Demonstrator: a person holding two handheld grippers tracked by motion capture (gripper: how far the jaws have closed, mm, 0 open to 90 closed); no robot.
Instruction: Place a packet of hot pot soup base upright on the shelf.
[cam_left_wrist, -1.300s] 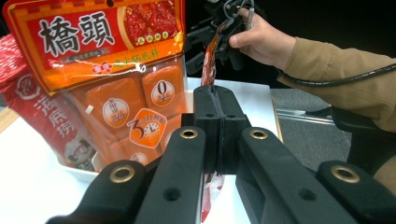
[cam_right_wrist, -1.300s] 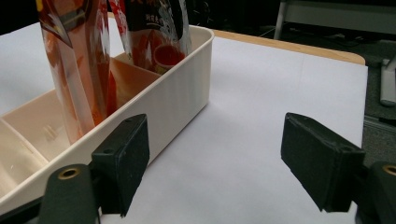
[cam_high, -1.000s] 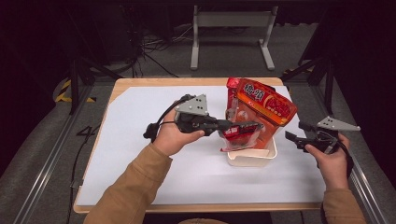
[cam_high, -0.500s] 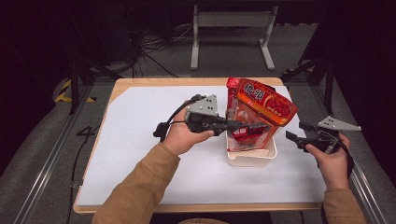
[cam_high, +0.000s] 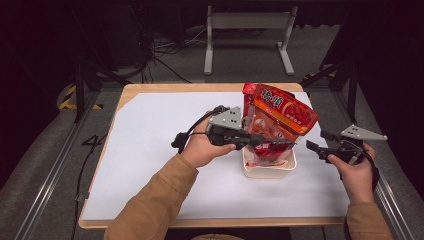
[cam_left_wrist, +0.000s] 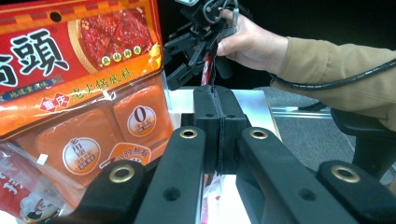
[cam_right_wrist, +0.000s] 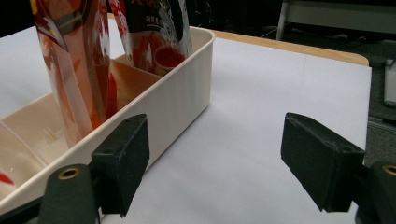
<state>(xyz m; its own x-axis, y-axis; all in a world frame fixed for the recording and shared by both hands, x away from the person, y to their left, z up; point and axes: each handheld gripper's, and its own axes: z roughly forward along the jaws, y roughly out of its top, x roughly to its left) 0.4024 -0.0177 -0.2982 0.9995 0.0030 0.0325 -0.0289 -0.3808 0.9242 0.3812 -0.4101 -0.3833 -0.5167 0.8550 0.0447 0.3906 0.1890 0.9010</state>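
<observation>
Where the high view looks down on the white-covered wooden table, a cream plastic compartment box sits right of centre, with a tall red-and-orange printed snack pouch standing in it and leaning to the upper right. The left gripper reaches in from the centre, its black jaws pressed together on a thin red-and-clear sachet at the box's mouth. At the right edge the right gripper hangs beside the box, apart from it.

Closer in, the left gripper view shows the left gripper pinching a sliver of the sachet edge-on between its pads, a detail too small to read from above. The pouch's printed front takes the upper left, and the other hand's gripper sits at top centre.

Low across the table, the right gripper view shows the right gripper with jaws wide apart and nothing between them. The box's wall and inner dividers lie at the left, with the pouch bottoms standing inside.
</observation>
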